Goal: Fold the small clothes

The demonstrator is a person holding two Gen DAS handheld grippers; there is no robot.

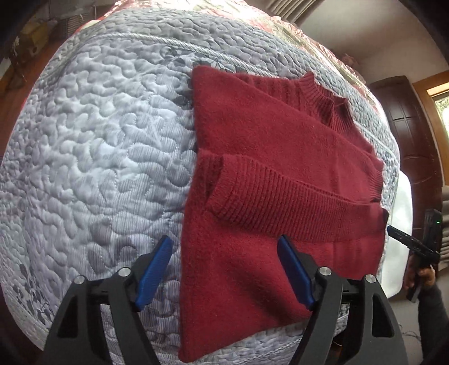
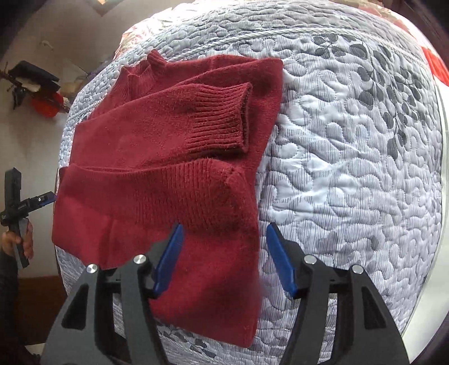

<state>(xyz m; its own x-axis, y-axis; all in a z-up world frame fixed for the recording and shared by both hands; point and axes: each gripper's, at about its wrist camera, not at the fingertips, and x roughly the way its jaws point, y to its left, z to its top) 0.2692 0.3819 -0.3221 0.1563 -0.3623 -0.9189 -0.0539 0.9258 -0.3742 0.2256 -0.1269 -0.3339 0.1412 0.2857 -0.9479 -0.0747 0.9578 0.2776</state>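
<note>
A dark red knitted sweater (image 1: 266, 174) lies flat on a grey quilted bedspread (image 1: 92, 157), both sleeves folded across its body and the collar at the far end. My left gripper (image 1: 224, 252) hangs open above the sweater's near left hem, nothing between its blue fingers (image 1: 155, 269). In the right wrist view the same sweater (image 2: 157, 168) fills the left half. My right gripper (image 2: 223, 244) is open over its near right edge. The left gripper (image 2: 42, 200) shows at the far left, held by a hand (image 2: 11, 241). The right gripper (image 1: 404, 238) shows at the far right.
The bedspread (image 2: 350, 168) stretches wide to the right of the sweater. A floral cover (image 1: 280, 25) lies at the bed's far end. A dark wooden door (image 1: 404, 126) stands beyond the bed. A red and black object (image 2: 42, 95) sits on the floor.
</note>
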